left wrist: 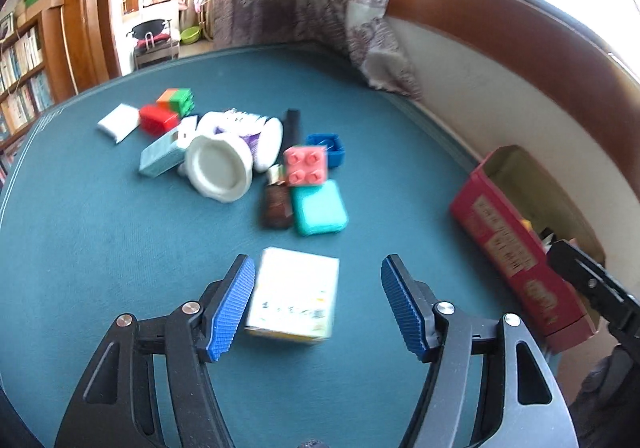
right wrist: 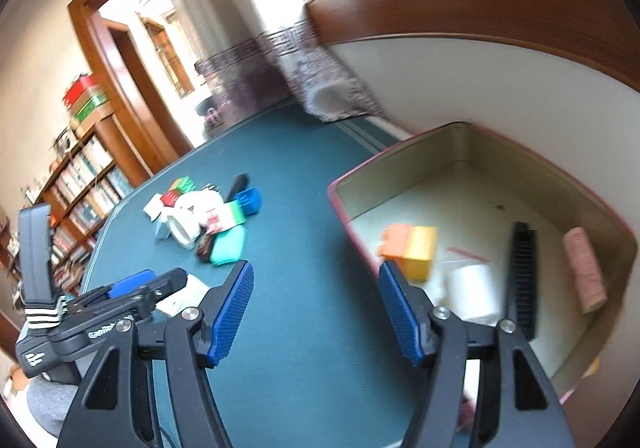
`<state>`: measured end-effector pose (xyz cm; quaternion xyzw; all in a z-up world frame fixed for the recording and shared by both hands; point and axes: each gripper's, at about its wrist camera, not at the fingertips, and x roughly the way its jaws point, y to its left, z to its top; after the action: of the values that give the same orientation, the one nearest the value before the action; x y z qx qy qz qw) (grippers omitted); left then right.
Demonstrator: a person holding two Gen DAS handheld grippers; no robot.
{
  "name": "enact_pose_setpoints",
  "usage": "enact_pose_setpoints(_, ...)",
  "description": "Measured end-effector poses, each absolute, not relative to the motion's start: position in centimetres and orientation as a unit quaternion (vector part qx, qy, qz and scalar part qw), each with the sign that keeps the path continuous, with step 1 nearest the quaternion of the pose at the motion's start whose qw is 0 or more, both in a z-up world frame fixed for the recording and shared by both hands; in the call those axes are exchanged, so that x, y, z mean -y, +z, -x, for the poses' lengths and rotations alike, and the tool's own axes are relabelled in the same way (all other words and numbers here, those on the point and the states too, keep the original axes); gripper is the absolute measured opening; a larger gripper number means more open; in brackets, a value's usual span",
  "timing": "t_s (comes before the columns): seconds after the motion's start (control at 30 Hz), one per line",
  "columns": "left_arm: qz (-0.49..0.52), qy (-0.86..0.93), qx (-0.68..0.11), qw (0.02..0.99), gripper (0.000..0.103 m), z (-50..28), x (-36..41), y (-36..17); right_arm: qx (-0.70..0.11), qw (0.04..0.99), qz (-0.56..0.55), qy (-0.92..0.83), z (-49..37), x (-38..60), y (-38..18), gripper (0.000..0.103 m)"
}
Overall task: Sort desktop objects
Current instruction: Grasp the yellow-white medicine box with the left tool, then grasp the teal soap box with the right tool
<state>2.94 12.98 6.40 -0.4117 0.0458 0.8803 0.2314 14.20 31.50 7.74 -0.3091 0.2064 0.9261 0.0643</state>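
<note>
My left gripper (left wrist: 317, 260) is open just above the teal table (left wrist: 100, 248), straddling a white and yellow box (left wrist: 294, 294). The box lies close to the left pad and well clear of the right one. Beyond it is a pile with a pink brick (left wrist: 306, 164), a teal case (left wrist: 319, 208), a brown bottle (left wrist: 276, 206) and a white jar (left wrist: 220, 168). My right gripper (right wrist: 316, 266) is open with nothing between its fingers, at the near left rim of the red tin (right wrist: 352, 216).
The tin holds an orange and yellow brick (right wrist: 412, 248), a white roll (right wrist: 472, 290), a black comb (right wrist: 524, 276) and a pink spool (right wrist: 584, 268). It stands at the table's right edge by the wall (left wrist: 480, 96). Red brick (left wrist: 158, 118) and white packet (left wrist: 118, 121) lie far left.
</note>
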Motion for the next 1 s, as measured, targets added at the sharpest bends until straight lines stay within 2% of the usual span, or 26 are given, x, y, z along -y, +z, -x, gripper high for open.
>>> enact_pose_setpoints(0.33,0.431,0.872,-0.052,0.225,0.069,-1.4,-12.5,3.3,-0.179,0.038,0.331,0.926,-11.9,-27.5,7.6,0.069)
enact_pose_setpoints(0.43,0.448,0.862,-0.036,0.235,0.051,-0.9,-12.3,2.4,-0.18,0.031,0.337,0.924,-11.0,-27.0,7.6,0.069)
enact_pose_setpoints(0.67,0.424,0.876,-0.032,0.227,0.049,-1.2,-11.3,2.7,-0.174,0.011,0.356,0.918,-8.4,-25.8,7.0,0.069)
enact_pose_setpoints(0.83,0.373,0.907,-0.045,0.189,0.049,-1.8,-9.8,4.3,-0.157,-0.001,0.373,0.914,-6.2,-24.9,6.3,0.069)
enact_pose_setpoints(1.0,0.365,0.916,-0.027,0.162,0.049,-1.0,-8.0,4.6,-0.142,-0.007,0.395,0.908,-3.4,-23.9,5.2,0.069)
